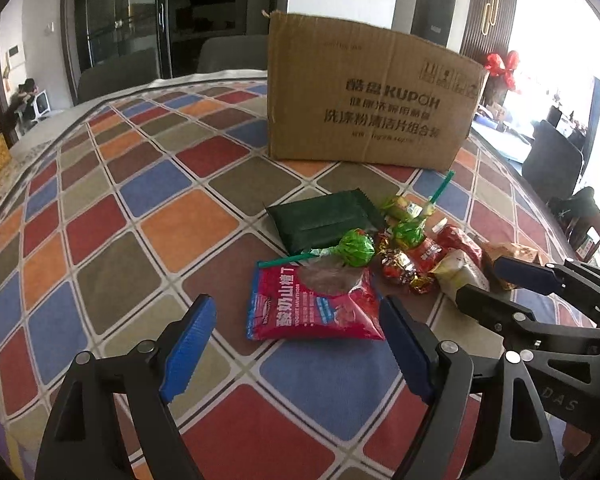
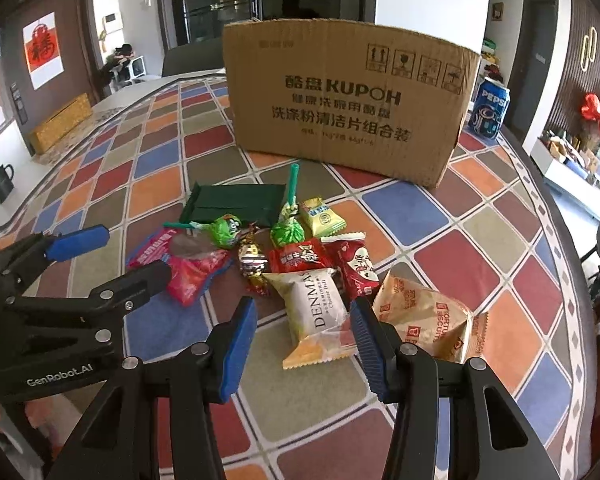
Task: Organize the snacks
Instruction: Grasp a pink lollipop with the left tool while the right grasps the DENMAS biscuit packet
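A pile of snacks lies on the checkered tablecloth in front of a cardboard box. It holds a red hawthorn packet, a dark green packet, two green lollipops, a white DENMA packet and a gold biscuit packet. My left gripper is open, just short of the red packet. My right gripper is open, its jaws on either side of the DENMA packet's near end. Each gripper also shows in the other's view, the right one and the left one.
A Pepsi can stands to the right of the box. Small red and gold sweets lie mid-pile. A dark mug is at the far left. Chairs stand around the table.
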A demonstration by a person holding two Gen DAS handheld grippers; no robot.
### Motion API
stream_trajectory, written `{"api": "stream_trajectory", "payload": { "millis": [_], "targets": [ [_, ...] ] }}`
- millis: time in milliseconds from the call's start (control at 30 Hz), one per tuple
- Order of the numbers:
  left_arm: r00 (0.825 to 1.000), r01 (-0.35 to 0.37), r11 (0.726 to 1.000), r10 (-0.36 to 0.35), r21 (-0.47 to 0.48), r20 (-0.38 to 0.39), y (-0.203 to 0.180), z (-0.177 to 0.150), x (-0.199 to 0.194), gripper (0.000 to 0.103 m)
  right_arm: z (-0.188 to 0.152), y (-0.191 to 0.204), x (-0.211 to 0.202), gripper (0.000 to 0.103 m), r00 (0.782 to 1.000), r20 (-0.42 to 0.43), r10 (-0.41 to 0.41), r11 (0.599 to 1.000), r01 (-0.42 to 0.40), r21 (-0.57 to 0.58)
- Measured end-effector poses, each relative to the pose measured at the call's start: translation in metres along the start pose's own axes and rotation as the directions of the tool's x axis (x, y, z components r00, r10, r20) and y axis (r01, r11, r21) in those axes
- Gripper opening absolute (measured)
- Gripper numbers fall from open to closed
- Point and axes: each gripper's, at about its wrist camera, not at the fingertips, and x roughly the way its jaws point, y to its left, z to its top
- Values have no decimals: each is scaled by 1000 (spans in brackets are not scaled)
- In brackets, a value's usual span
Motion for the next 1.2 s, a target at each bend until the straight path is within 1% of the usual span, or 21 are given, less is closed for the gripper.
{"api": "stream_trajectory", "payload": {
  "millis": [200,300,400,433,467,500,600,633,667,700,767,833,867,1000,1200],
  "targets": [
    [999,0,999,-1,-33,-39,5,0,16,83,2,-3,10,50,1000,-15,7,1000,-7,15],
    [999,13,998,-16,-55,-47,6,2,19,83,3,-2,15,50,1000,-20,16,1000,-16,19],
    [997,40,996,-45,-76,-61,7,2,23,79,4,-2,17,50,1000,-22,21,999,-20,25],
    [998,40,996,-44,-75,-54,6,2,22,73,4,-1,18,50,1000,-23,21,999,-20,26],
    [997,55,996,-59,-73,-55,5,2,22,65,4,-1,18,50,999,-23,23,999,-23,28],
    [997,59,996,-63,-72,-55,3,3,21,65,4,-2,19,50,999,-24,26,999,-25,31],
    [995,80,993,-85,-88,-54,3,2,20,55,3,-1,20,50,999,-26,22,999,-21,28],
    [995,84,992,-89,-95,-51,4,2,18,49,4,-1,20,50,999,-26,21,999,-20,27],
    [995,81,992,-86,-96,-45,4,2,17,35,3,0,21,49,999,-26,20,999,-19,25],
    [996,77,993,-80,-93,-29,4,2,14,32,3,1,21,49,999,-27,18,1000,-17,22],
    [997,77,995,-79,-71,-27,3,3,11,23,2,4,21,35,1000,-28,15,1000,-14,11],
    [997,73,995,-75,-62,-20,1,3,8,13,2,6,21,32,999,-29,22,1000,-22,3],
    [996,80,995,-81,-61,-25,2,3,7,11,1,6,21,31,999,-29,24,1000,-24,0],
    [995,100,992,-102,-75,-21,2,1,0,8,-1,6,17,30,998,-31,53,998,-53,19],
    [993,117,991,-117,-61,11,-3,1,-18,7,-2,8,1,30,998,7,61,998,-61,15]
  ]
}}
